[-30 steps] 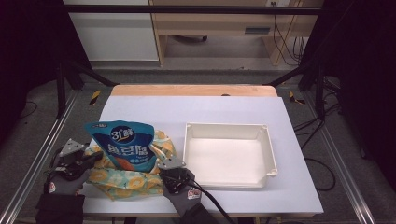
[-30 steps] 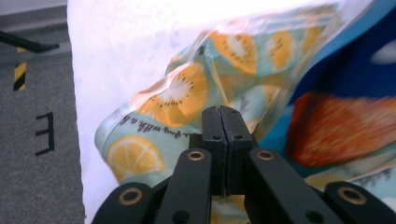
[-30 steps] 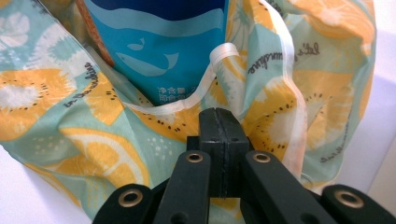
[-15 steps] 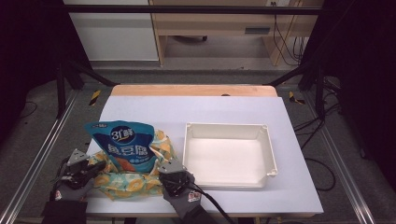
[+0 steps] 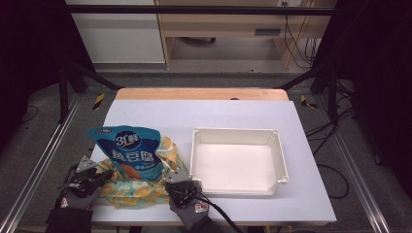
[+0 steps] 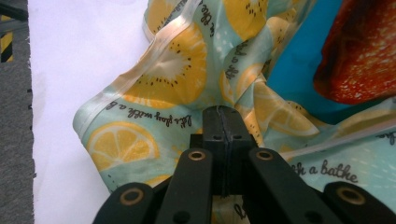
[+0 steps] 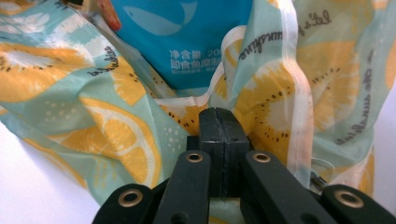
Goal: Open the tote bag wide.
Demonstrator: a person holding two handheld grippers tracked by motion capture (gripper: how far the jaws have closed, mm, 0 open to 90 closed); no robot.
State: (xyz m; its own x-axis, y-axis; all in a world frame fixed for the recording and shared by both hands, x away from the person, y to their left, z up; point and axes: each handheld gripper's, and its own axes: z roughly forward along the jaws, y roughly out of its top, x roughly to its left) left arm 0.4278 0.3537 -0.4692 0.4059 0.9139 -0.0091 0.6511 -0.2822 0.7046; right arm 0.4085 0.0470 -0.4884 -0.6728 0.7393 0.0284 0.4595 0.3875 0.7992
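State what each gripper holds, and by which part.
Both grip the fruit-print bag: left gripper its left near edge, right gripper its right near edge.

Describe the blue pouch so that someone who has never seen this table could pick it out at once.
Start at the white table and find the white tray on its right half. Just left of the tray lies a crumpled mint bag printed with yellow citrus slices. The blue pouch lies on that bag: the one glossy blue thing there, with white lettering on its front.
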